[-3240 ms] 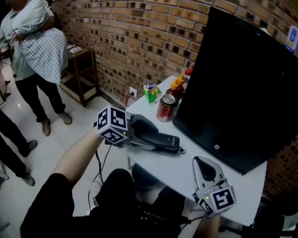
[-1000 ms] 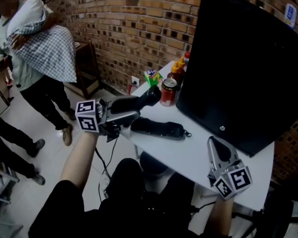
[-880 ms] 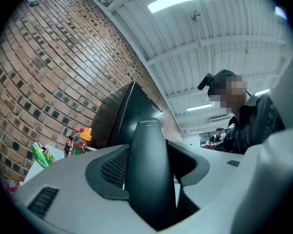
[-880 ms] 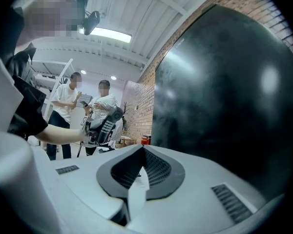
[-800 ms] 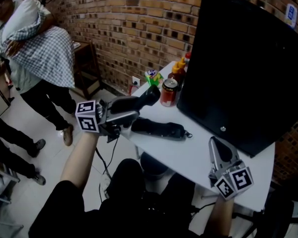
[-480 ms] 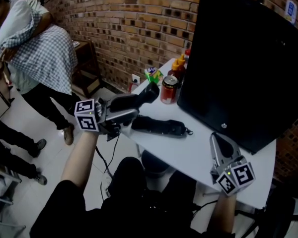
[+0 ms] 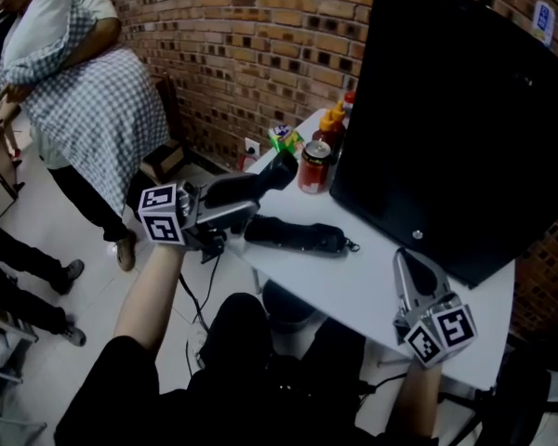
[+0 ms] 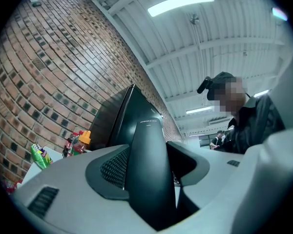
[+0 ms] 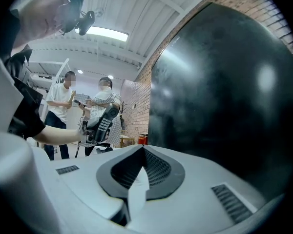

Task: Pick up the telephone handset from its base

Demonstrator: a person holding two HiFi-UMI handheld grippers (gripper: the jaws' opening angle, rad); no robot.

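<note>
The black telephone handset [image 7: 253,184] hangs tilted in the air over the left end of the white table [image 7: 353,295], clamped between the jaws of my left gripper [image 7: 234,204]. In the left gripper view the handset [image 8: 146,145] stands up between the two pads, its back toward the camera. Its long black base [image 7: 293,236] lies flat on the table just right of and below the handset. My right gripper [image 7: 409,272] rests near the table's front right, jaws together and nothing in them. The right gripper view shows the handset [image 9: 103,122] far off, keypad facing the camera.
A large black monitor [image 7: 465,128] fills the table's right and back. A red can [image 7: 312,167], sauce bottles [image 7: 333,124] and a green packet [image 7: 281,138] stand by the brick wall. A person carrying checked cloth [image 7: 93,91] stands on the floor to the left.
Since the earliest frame my left gripper has lifted the handset off its base. Over the last second both grippers held still. The person with the checked cloth stepped closer.
</note>
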